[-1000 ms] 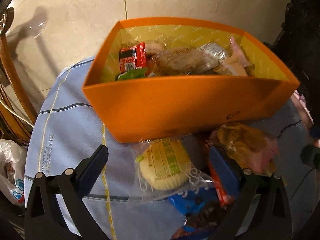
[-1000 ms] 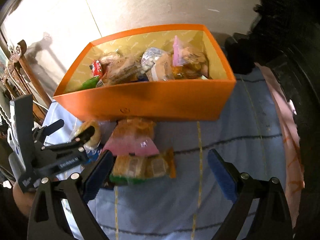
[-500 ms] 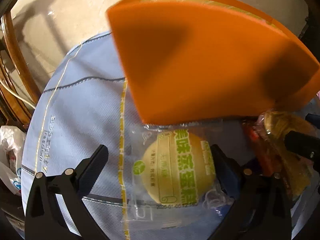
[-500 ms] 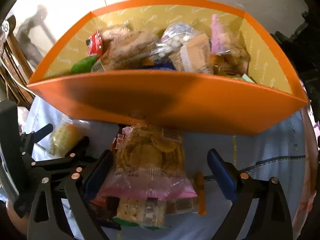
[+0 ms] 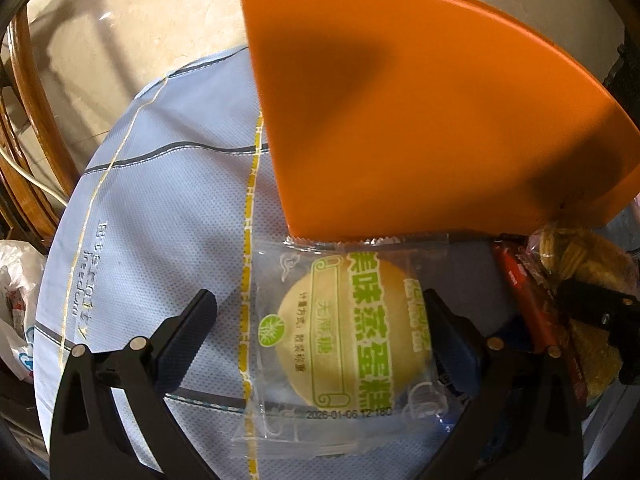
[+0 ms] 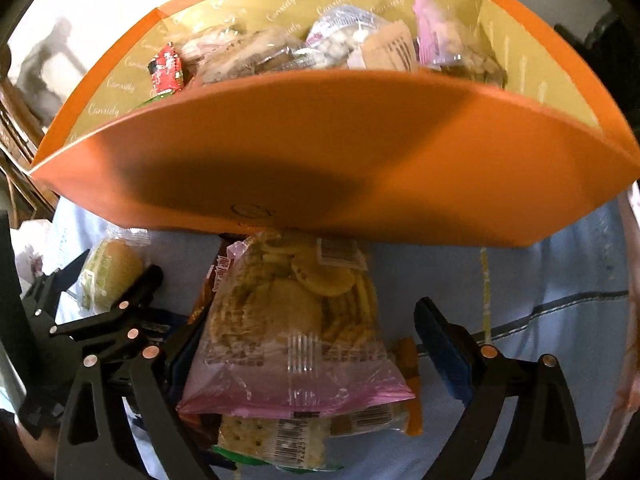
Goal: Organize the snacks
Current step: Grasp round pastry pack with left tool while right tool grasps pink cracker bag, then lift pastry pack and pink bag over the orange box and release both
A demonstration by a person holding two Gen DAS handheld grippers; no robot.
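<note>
Both tools were lowered, wide: left tool (image 5: 316, 340) around the cake (image 5: 352, 336), right tool (image 6: 304, 344) around the crackers (image 6: 296, 320); grasps seemed imminent.

A pale beige tiled floor (image 5: 132, 32) lies beyond the fingers. Left of them stands curved brown wooden furniture (image 5: 28, 120). A light-blue woven tablecloth (image 5: 168, 200) spreads beneath, brightly lit.

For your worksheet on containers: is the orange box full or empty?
Nearly full: wrapped snacks pile close to the orange box rim in the right wrist view.
</note>
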